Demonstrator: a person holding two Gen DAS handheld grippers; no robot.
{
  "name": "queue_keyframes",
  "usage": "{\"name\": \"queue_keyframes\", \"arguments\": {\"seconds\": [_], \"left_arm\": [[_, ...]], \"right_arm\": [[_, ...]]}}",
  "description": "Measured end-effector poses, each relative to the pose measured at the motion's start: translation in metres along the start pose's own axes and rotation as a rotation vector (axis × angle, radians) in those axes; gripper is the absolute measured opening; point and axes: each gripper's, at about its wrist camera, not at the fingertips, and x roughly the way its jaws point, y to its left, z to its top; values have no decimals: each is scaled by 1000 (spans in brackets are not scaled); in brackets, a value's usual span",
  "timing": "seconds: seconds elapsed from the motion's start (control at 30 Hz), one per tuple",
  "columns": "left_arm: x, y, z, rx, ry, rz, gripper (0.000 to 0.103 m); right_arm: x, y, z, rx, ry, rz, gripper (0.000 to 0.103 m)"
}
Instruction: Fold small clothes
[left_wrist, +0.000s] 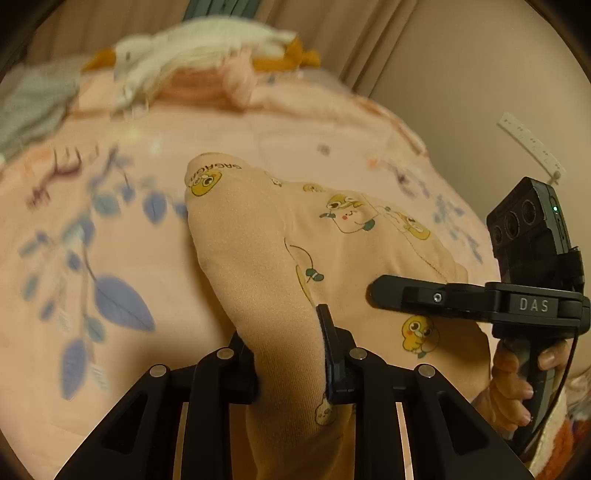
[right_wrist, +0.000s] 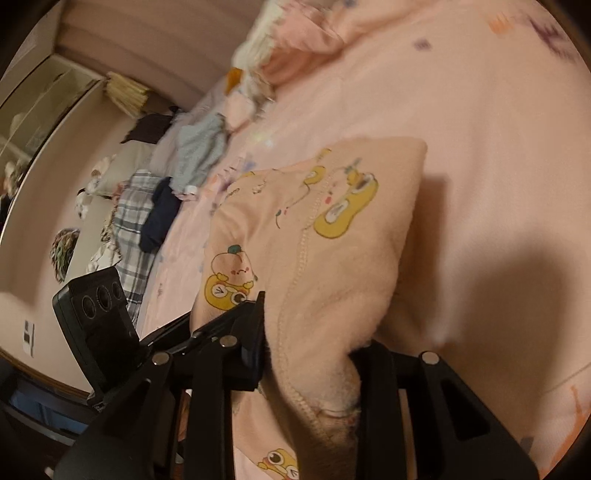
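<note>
Right wrist: grey garment (right_wrist: 199, 151) (crumpled) beyond plaid cloth (right_wrist: 133, 221)

A bed (left_wrist: 110, 229) covered in a pink sheet with blue leaf prints carries everything. A peach garment (left_wrist: 362, 236) printed with yellow cartoon figures partly rests on it, and further back lie a white and orange plush toy (left_wrist: 192, 51), a grey garment (right_wrist: 199, 151) and a plaid cloth (right_wrist: 131, 218).
</note>
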Motion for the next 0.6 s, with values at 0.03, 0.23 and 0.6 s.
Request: {"name": "queue_keyframes", "arguments": {"seconds": [0.03, 0.23, 0.6], "left_arm": [[-9, -2, 4, 0, -18, -11, 23], [-63, -12, 15, 8, -89, -80, 23], [-106, 2, 31, 16, -179, -23, 23]], "right_arm": [[-6, 6, -1, -16, -21, 16, 26], [-49, 44, -12, -96, -135, 82, 26], [-53, 99, -8, -200, -171, 101, 27]]}}
